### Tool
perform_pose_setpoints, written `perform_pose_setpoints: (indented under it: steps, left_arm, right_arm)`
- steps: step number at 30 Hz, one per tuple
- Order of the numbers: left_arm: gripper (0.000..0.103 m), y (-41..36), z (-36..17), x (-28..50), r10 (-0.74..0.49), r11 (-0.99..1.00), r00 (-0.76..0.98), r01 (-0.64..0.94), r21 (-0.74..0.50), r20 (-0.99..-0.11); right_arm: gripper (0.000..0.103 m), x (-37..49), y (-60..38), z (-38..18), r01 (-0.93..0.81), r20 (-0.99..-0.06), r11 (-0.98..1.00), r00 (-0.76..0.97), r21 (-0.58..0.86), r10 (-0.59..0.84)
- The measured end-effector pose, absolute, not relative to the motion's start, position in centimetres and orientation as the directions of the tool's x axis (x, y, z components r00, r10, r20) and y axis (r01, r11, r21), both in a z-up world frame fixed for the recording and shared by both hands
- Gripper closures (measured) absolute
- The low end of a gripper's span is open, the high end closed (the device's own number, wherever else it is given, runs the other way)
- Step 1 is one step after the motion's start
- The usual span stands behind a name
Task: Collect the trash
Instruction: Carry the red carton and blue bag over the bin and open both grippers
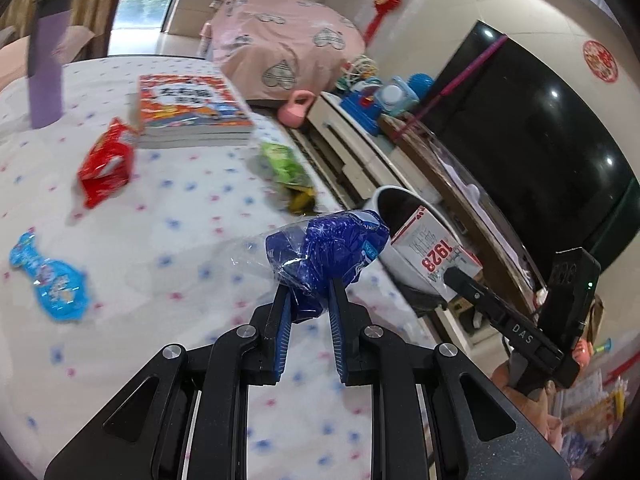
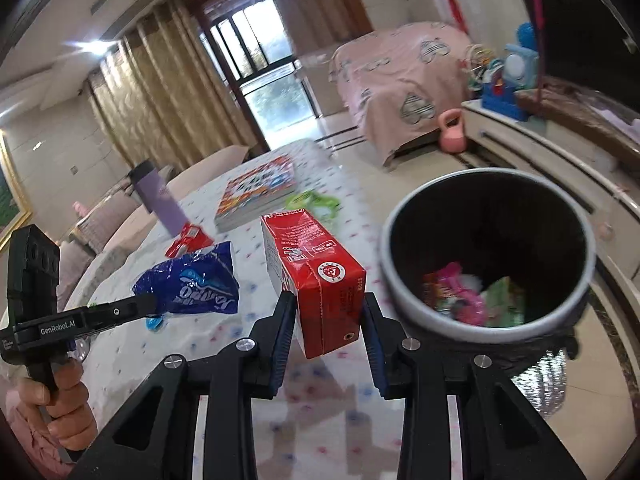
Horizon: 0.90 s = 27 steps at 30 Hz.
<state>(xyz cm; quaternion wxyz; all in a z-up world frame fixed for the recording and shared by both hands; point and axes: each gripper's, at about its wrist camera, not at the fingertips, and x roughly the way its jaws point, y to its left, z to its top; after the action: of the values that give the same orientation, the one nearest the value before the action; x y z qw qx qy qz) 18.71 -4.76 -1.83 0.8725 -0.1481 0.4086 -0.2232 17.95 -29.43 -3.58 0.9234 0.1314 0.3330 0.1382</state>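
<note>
We take the round bin with the white rim and dark inside as our landmark; it stands just past the edge of the table with the white dotted cloth, and pink and green scraps lie at its bottom. Our left gripper is clenched on a crumpled blue plastic wrapper, held above the cloth near the bin's rim. Our right gripper clamps a red drink carton by its sides, just beside the bin and not yet over its mouth. Farther from the bin, on the cloth, lie a red snack packet, a green wrapper, a light-blue fish-shaped packet, a stack of colourful books and an upright purple bottle.
</note>
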Motion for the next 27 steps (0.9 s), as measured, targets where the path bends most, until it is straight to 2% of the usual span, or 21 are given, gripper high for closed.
perform_pose_setpoints:
  steps: [17, 27]
  left_arm:
    - [0.086, -13.3, 0.3, 20.8, -0.546, 0.837, 0.54, 0.381, -0.392, -0.641]
    - [0.086, -17.1, 0.2, 22.9, -0.545, 0.834, 0.516, 0.41, -0.368, -0.66]
  right_arm:
    - [0.069, 17.5, -36.8, -2.4, -0.024, -0.565, 0.955, 0.802, 0.295, 0.195]
    - [0.069, 18.4, -39.3, -2.6, 0.017, -0.579, 0.96, 0.801, 0.281, 0.155]
